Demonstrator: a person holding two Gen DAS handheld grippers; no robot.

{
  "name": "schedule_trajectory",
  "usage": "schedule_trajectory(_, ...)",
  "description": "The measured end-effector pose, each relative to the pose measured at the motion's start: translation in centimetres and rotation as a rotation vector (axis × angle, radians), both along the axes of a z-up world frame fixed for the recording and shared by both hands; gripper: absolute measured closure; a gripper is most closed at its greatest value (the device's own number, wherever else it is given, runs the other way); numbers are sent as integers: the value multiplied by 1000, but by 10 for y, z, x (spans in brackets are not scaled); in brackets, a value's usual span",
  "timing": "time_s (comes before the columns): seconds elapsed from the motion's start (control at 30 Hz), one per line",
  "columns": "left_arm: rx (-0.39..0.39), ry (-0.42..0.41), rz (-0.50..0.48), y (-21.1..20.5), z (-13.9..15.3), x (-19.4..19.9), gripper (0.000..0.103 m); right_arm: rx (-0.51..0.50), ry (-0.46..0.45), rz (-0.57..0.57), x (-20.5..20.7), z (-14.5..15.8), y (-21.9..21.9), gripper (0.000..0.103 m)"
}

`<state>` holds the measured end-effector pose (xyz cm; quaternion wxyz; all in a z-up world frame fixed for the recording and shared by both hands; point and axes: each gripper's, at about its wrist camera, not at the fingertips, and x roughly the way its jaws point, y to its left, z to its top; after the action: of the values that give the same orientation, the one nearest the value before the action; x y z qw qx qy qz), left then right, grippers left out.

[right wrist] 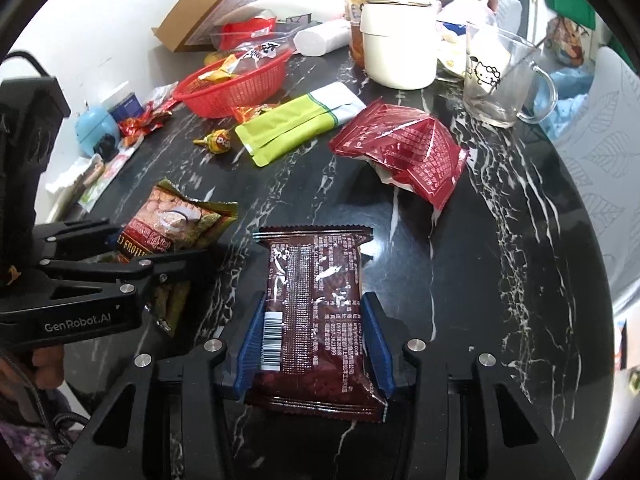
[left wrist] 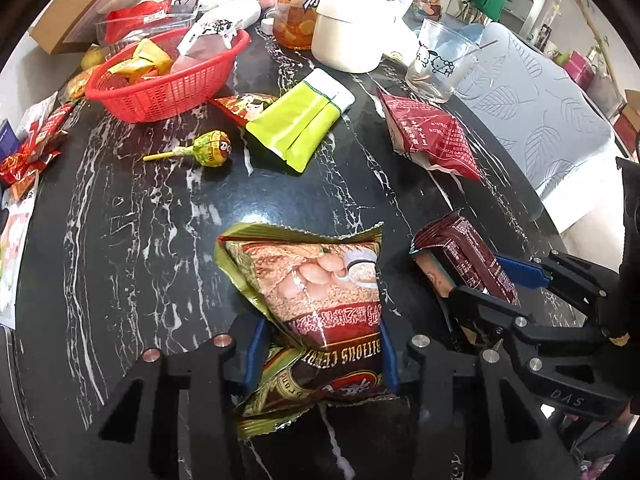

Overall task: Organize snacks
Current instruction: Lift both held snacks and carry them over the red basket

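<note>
A green and brown cereal packet lies crumpled on the black marble table, and my left gripper is shut on its lower half, a blue pad pressing each side. In the right wrist view my right gripper is shut on a dark brown packet lying flat with its barcode side up. The two grippers stand side by side at the near edge. A red mesh basket holding several snacks sits at the far left. Loose between it and the grippers are a lollipop, lime-green sachets and a red packet.
A white pot, a jar of orange fruit and a glass mug stand along the far edge. Small red wrappers lie scattered at the left rim. A cardboard box leans behind the basket. A patterned chair is at the right.
</note>
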<state>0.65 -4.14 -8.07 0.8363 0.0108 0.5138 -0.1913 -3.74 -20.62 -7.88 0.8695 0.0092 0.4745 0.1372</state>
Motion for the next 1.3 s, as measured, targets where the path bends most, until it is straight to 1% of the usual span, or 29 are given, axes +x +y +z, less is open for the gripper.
schedule_trajectory(0.33, -35, -6, 5, 1, 10, -5, 59, 8, -15, 21, -2, 9, 1, 57)
schedule_trajectory(0.63, -64, -45, 33, 9, 27, -6, 59, 34, -42, 67, 0, 22, 8, 57)
schedule_trajectory(0.83, -81, -73, 78, 23, 38, -6, 59, 45, -58, 114, 5, 29, 20, 57)
schedule_trajectory(1.3, -76, -142, 187, 62, 59, -7, 59, 63, -104, 233, 25, 44, 53, 58)
